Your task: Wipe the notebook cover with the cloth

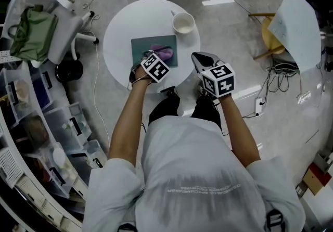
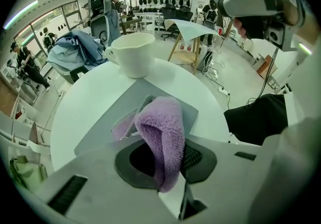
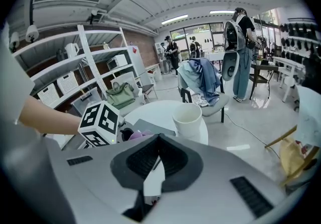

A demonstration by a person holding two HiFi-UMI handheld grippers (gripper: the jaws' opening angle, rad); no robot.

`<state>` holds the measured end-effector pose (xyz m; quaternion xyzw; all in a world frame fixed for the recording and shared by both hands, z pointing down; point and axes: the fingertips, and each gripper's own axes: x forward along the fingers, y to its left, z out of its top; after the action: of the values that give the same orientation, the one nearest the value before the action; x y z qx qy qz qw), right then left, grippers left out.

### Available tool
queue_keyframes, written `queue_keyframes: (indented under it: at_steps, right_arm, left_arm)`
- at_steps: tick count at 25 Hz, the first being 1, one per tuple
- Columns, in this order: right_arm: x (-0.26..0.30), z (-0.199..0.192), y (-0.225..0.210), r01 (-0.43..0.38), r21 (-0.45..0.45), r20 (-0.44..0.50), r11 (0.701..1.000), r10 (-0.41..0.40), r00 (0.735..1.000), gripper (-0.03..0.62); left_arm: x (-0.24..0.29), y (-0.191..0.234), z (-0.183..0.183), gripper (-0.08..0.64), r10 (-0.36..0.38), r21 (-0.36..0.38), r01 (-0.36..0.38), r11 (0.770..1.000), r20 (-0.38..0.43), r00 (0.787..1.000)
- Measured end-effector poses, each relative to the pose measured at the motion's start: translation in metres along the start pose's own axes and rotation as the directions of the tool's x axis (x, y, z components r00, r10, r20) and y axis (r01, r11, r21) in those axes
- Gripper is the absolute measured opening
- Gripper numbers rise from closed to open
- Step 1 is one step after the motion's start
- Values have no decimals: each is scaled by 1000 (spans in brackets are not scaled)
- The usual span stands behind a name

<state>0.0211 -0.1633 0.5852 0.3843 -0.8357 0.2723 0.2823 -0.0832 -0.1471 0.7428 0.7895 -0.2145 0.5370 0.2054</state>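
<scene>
purple cloth (image 2: 163, 132) bunched on grey notebook (image 2: 105, 117)

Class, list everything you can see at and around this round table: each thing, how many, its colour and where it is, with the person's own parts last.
Round white table: one, white, in front of the person.
Flat grey-green notebook: one, grey-green, lying on the table.
Fluffy purple cloth: one, purple, on the notebook, clamped in the left gripper.
White handled cup: one, white, on the table beyond the notebook.
Soft green bag: one, green, on a white chair left of the table.
Person's left gripper: one, grey, shut on the cloth.
Person's right gripper: one, grey, jaws together, empty, by the table's right edge.
</scene>
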Motion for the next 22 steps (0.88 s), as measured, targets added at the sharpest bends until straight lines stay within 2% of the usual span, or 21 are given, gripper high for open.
queue_keyframes:
  at_steps: [8, 14, 19, 22]
  right_arm:
    - [-8, -13, 5, -4, 0, 1, 1000, 4, 1000, 14]
    - [-8, -16, 13, -8, -17, 5, 1000, 8, 1000, 14]
    - [-13, -13, 16, -4, -30, 15, 1000, 5, 1000, 14]
    - [-16, -13, 12, 5, -27, 20, 1000, -5, 1000, 14]
  left_arm:
    - [-3, -32, -20, 72, -52, 29, 53, 998, -36, 998]
    - [3, -61, -40, 71, -100, -24, 99, 995, -15, 995]
    - [-14, -72, -48, 72, -133, -128, 142, 982, 75, 988]
    - [-42, -54, -29, 72, -94, -167, 124, 978, 174, 980]
